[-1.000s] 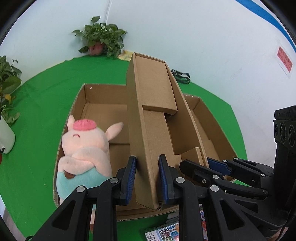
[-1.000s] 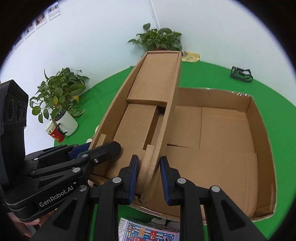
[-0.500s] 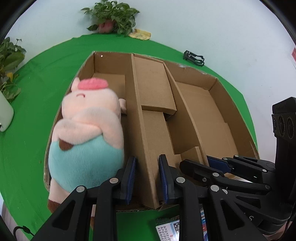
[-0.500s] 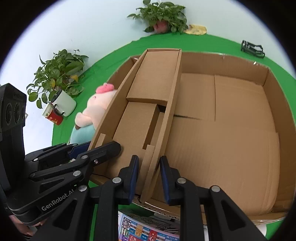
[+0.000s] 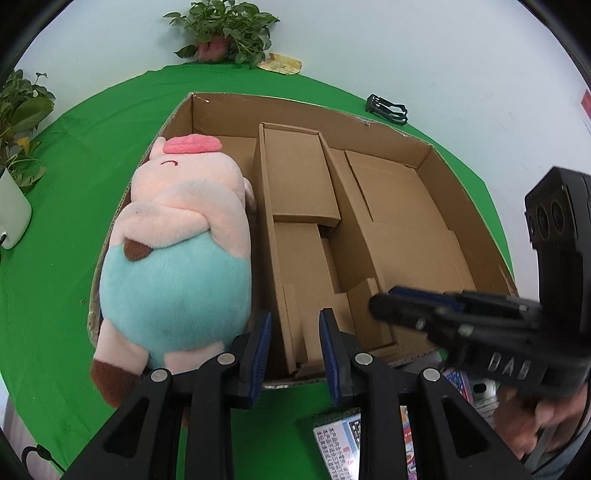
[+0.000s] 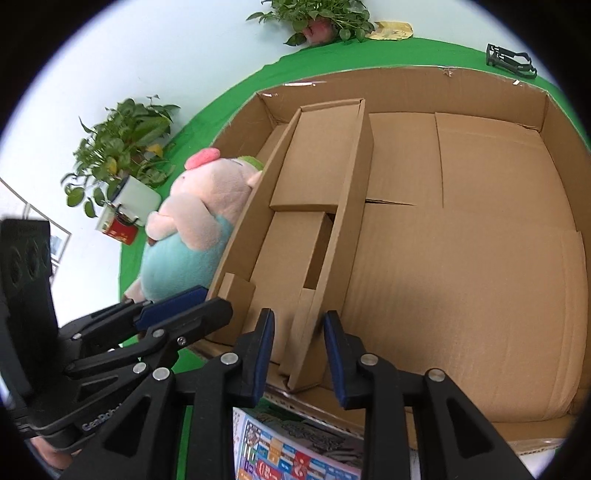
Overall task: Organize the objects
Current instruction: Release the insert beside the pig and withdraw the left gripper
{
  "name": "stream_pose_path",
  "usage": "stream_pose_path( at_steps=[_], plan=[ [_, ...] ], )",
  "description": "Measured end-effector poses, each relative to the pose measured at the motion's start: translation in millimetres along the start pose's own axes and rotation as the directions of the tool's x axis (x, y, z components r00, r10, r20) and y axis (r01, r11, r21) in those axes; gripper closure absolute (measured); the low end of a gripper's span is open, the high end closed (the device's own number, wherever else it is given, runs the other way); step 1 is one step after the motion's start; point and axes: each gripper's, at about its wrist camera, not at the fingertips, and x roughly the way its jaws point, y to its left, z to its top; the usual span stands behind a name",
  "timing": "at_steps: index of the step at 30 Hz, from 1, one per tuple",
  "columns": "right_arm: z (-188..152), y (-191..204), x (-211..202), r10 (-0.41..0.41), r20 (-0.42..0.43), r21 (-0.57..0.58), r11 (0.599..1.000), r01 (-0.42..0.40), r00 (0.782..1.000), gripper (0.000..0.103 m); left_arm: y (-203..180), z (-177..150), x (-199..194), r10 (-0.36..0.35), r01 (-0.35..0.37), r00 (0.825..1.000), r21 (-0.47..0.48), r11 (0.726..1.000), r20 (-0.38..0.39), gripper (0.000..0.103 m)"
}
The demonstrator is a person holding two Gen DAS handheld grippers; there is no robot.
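Observation:
A large open cardboard box (image 5: 295, 101) (image 6: 406, 74) lies on the green cloth. A long cardboard divider tray (image 5: 299, 184) (image 6: 317, 158) rests inside it, left of the middle. My left gripper (image 5: 295, 332) straddles the near end of the tray's left wall; its jaws are opening, with a gap between the pads and the cardboard. My right gripper (image 6: 299, 328) straddles the right wall's near end, its jaws opening too, the wall loose between them. A pink plush pig (image 5: 177, 251) (image 6: 192, 221) with a teal belly lies in the box's left section, beside the tray.
Potted plants (image 5: 221, 33) (image 6: 122, 147) stand at the back and left, with a white mug (image 6: 138, 199) and a red cup. A black clip (image 5: 388, 109) lies behind the box. A colourful booklet (image 6: 295, 454) lies under the box's near edge. The box's right section (image 6: 480, 258) holds nothing.
The divider tray has come down from a steep tilt to lie flat in the box. Both grippers sank with it and their jaws have widened slightly. The pig now fills more of the left view.

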Motion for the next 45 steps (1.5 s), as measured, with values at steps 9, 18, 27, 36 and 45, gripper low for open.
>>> stream_pose_path(
  at_steps=[9, 18, 27, 36, 45],
  plan=[
    [21.3, -8.2, 13.1, 0.022, -0.024, 0.021, 1.0, -0.021, 0.999, 0.084, 0.7, -12.3, -7.3, -0.03, 0.03, 1.0, 0.009, 0.999, 0.007, 0.078],
    [15.6, -0.7, -0.5, -0.028, 0.036, -0.005, 1.0, 0.028, 0.999, 0.085, -1.7, -20.6, -34.2, -0.062, 0.063, 0.996, -0.004, 0.998, 0.07, 0.074],
    [-25.8, -1.7, -112.1, -0.219, 0.381, -0.044, 0.966, 0.255, 0.898, 0.016, -21.2, -62.9, -135.8, 0.14, -0.151, 0.841, -0.023, 0.988, 0.522, 0.006],
    [-85.8, 23.0, -144.9, -0.368, 0.455, -0.097, 0.885, 0.456, 0.811, 0.016, -45.6, -92.6, -160.9, -0.031, 0.003, 0.843, 0.053, 0.999, 0.537, 0.004],
    [-133.0, 44.6, -141.8, -0.351, 0.457, -0.228, 0.842, 0.489, 0.817, 0.017, -47.7, -119.3, -145.4, -0.104, 0.095, 0.887, 0.042, 0.995, 0.45, 0.004]
  ],
)
